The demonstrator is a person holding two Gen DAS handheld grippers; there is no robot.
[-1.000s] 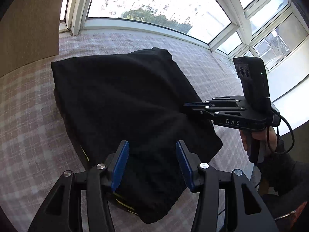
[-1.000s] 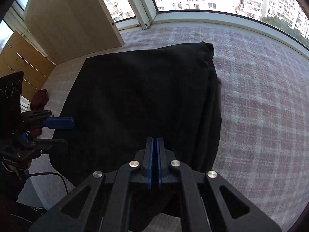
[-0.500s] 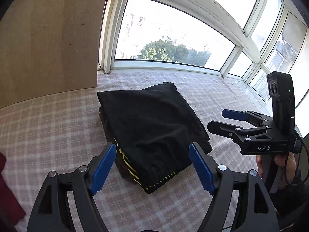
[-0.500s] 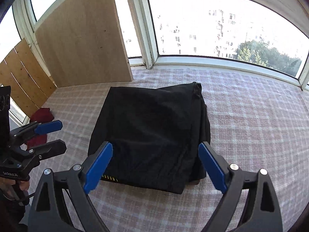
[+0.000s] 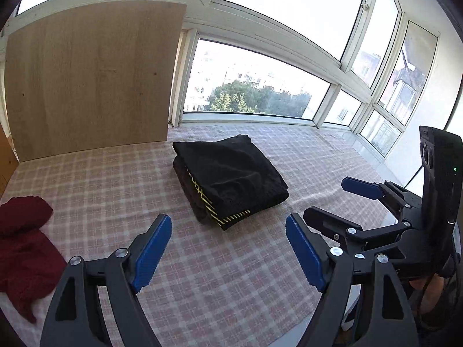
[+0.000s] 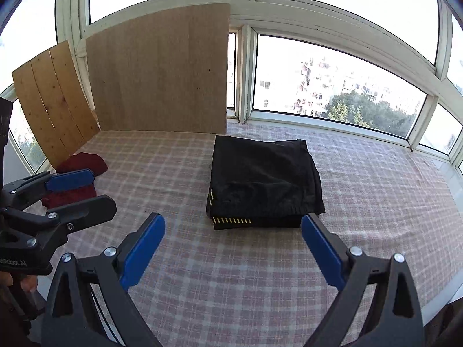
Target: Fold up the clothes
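Covering the whole work surface is a pink-and-white checked cloth (image 6: 260, 274), flat and slightly nubbly, set in a bay of white-framed windows (image 6: 332, 86) that look out on apartment blocks and treetops. At the far left, slatted pine planks (image 6: 52, 101) lean against the glass, and beside them stands a larger, smooth plywood panel (image 6: 162, 72). Below the planks a dark red knitted garment (image 6: 81, 164) lies crumpled on the cloth, loose and ribbed.

Toward the middle sits the folded black garment (image 6: 260, 179), a compact, roughly square stack of soft matte fabric, its near edge showing rows of short yellow dashes. It rests flat on the cloth, well apart from the red knit.

The left gripper (image 5: 228, 248) hangs spread wide and empty, blue ridged pads facing each other, the black stack ahead of it and untouched. The right gripper (image 6: 231, 248) is likewise splayed wide, holding nothing; the stack lies just beyond its fingertips, between their lines, apart from both.
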